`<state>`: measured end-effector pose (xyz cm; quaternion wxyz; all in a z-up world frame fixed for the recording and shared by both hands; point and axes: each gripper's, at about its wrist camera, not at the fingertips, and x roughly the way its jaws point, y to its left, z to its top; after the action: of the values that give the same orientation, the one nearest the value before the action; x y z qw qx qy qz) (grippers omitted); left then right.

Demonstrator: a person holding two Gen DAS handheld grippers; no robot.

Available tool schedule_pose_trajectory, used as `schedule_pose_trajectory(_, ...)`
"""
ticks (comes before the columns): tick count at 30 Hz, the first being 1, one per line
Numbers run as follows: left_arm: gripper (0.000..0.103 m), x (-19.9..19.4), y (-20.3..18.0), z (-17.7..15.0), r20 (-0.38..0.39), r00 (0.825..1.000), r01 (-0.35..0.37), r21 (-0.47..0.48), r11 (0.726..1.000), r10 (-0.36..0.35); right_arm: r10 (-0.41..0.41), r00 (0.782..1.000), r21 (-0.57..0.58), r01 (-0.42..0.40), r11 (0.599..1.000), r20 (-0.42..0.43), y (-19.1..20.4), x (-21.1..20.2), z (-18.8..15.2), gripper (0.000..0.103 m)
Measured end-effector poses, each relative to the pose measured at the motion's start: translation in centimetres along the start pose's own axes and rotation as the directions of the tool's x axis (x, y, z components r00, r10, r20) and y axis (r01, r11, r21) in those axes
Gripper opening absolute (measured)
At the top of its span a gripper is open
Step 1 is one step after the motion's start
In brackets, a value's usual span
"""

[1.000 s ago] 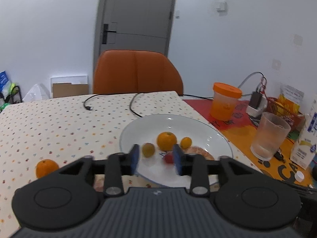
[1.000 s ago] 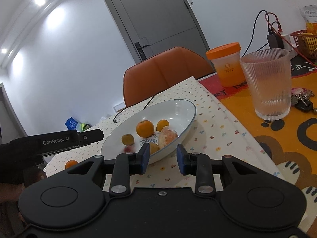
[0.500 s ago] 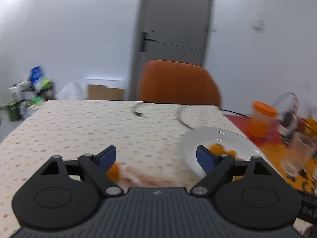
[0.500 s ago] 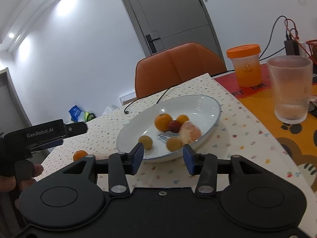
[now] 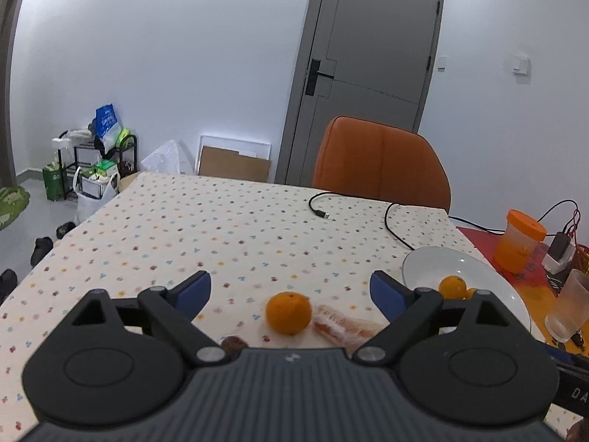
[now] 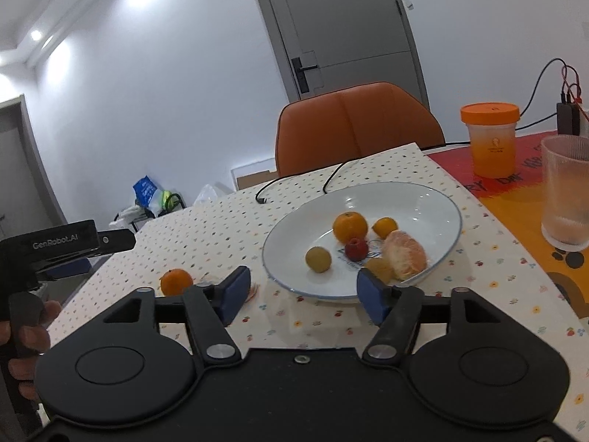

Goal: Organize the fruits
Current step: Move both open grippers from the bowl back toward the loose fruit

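A small orange (image 5: 289, 312) lies on the dotted tablecloth between the wide-open fingers of my left gripper (image 5: 291, 293), with a peeled citrus piece (image 5: 340, 326) at its right and a dark small fruit (image 5: 232, 342) near the gripper body. The white plate (image 6: 438, 206) holds an orange (image 6: 350, 226), a smaller orange (image 6: 385, 227), a red fruit (image 6: 356, 248), two yellow fruits (image 6: 318, 259) and a peeled segment (image 6: 405, 254). My right gripper (image 6: 303, 294) is open and empty just before the plate's near rim. The loose orange also shows in the right wrist view (image 6: 176, 281).
A ribbed glass (image 6: 567, 195) and an orange-lidded cup (image 6: 491, 140) stand to the right on a red-orange mat. A black cable (image 5: 390, 221) lies at the table's far side before an orange chair (image 5: 379, 165). The left gripper body (image 6: 62, 246) shows at the left.
My left gripper swung left from the plate to the loose orange and opened wide. My right gripper opened and rose a little over the plate's near edge.
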<state>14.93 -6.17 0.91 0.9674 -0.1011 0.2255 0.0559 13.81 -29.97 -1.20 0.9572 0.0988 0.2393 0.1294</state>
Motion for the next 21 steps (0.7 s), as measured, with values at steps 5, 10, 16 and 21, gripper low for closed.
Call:
schedule_pose_trajectory(5, 0.092, 0.0, 1.7, -0.8, -0.016, 1.000, -0.025, -0.013, 1.000, 0.025, 0.009, 1.000, -0.032, -0.009, 0.999, -0.008, 1.7, 0.3, 0.1, 0.068)
schedule_pose_trajectory(10, 0.092, 0.0, 3.7, -1.5, -0.036, 0.999, -0.040, -0.053, 0.998, 0.038, 0.012, 1.000, -0.061, -0.013, 0.998, -0.017, 3.2, 0.7, -0.1, 0.072)
schedule_pose_trajectory(16, 0.092, -0.1, 5.1, -1.9, -0.046, 0.998, -0.047, -0.063, 0.997, 0.044, 0.032, 0.999, -0.083, -0.035, 0.996, -0.038, 4.6, 1.4, -0.6, 0.078)
schedule_pose_trajectory(21, 0.092, 0.2, 5.8, -2.4, -0.053, 0.998, -0.035, -0.068, 0.997, 0.032, 0.041, 0.998, -0.081, -0.045, 0.996, -0.054, 5.2, 1.9, -0.9, 0.081)
